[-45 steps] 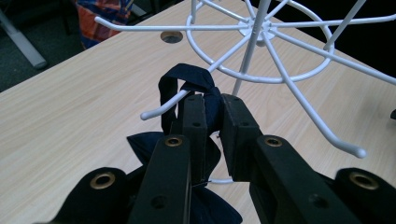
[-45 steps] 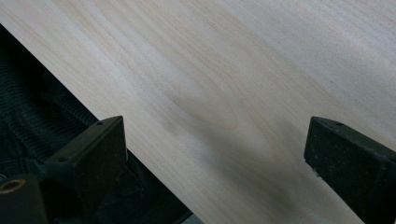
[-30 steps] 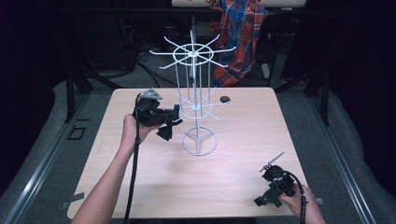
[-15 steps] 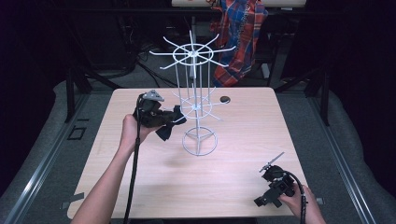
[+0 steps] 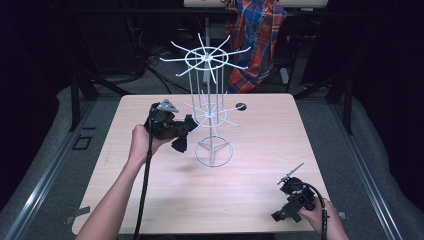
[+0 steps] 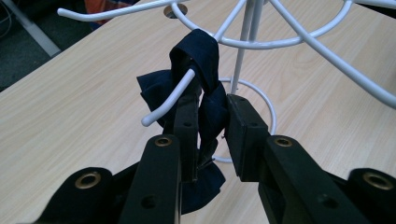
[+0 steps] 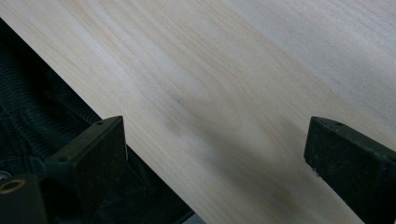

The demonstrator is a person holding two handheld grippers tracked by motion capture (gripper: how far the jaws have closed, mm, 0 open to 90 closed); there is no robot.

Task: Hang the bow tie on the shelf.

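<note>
Left gripper (image 6: 208, 116) fingers have just been easing apart, dark cloth loop (image 6: 198, 56) between them, hung on a white rack (image 5: 210, 112) hook at 9 o'clock of its pole. High view hides that hook. Right gripper (image 5: 295, 195) fingers wide apart at the tabletop (image 5: 260, 145) 5 o'clock corner.

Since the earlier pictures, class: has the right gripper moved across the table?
No. In the high view the right gripper sits at the same spot by the near right corner of the table, equally far from the white wire rack.
</note>
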